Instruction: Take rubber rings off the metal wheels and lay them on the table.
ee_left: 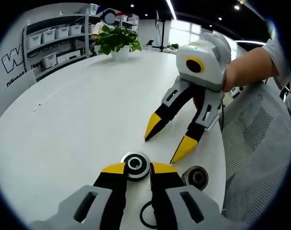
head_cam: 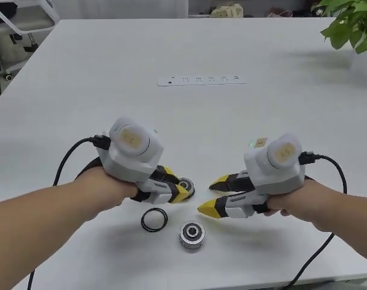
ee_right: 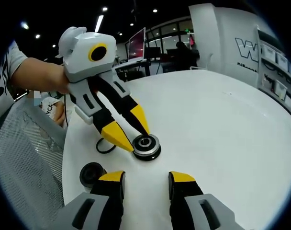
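The left gripper has its jaws pressed onto a metal wheel, one yellow tip against each side of its rim; in the left gripper view the wheel sits between the tips. The wheel lies flat on the white table, near the front edge, with a dark band round its outside. The right gripper faces it from the other side, jaws spread wide and holding nothing, with the tips close to the wheel but apart from it. A loose rubber ring lies flat on the table just beside the left gripper, on the person's side, apart from both wheels. A second wheel lies flat just beside the ring, and neither gripper touches it; whether it carries a ring I cannot tell. The left hand wraps round its gripper from behind, forearm coming in from the lower left, jaws pointing right and low over the table. The right hand holds its gripper the same way, forearm from the lower right, jaws pointing left. A black cable runs from the back of each gripper. Farther back a white power strip lies on the table, and a green plant stands at the far right corner
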A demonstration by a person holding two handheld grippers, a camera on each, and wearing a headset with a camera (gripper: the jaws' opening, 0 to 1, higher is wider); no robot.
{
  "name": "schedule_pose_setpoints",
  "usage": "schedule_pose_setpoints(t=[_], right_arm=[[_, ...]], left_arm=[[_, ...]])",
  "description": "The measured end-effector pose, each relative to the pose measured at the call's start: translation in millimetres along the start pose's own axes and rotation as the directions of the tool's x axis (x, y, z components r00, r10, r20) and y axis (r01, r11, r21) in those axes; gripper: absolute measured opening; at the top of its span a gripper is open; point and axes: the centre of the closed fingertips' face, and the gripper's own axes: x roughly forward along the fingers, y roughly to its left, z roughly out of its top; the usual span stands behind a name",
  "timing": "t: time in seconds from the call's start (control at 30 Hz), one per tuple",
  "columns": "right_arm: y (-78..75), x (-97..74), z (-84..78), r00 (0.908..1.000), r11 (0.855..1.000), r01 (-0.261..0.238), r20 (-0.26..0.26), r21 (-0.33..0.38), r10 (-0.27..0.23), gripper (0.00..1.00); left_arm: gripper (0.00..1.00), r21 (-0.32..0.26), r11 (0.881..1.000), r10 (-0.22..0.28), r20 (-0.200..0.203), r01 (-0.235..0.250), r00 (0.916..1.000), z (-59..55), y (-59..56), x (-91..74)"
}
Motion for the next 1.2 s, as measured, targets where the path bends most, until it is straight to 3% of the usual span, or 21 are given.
schedule_pose_setpoints(t=[0.17,0.57,0.9,1.2], right_arm=[[0.4,0.8,-0.1,1.0,1.0,-0.001,0.0,-0.001,0.001,0.34],[-1.1,3.9,7.3,0.9999,1.0,0.005,0.014,-0.009,-0.005,0.34],[3.1,15.4,13.8,0.9997,1.0,-0.009,0.022,-0.012,0.009,0.32],[1.5,23.4,19.1,0.9987,0.999,-0.008,0.051,0.043,0.006,0.29]], left_arm=[[0.11,-0.017,1.0,0.01,0.012,-0.01,0.9999,0.2,2.9,0.4],[0.09,0.031,0.999,0.043,0.025,-0.044,0.9988,-0.7,3.1,1.6],[0.08,0.011,0.998,0.055,0.044,-0.056,0.9975,-0.2,3.7,2.0],[0.08,0.007,0.998,0.063,0.047,-0.064,0.9969,-0.5,2.7,2.0]])
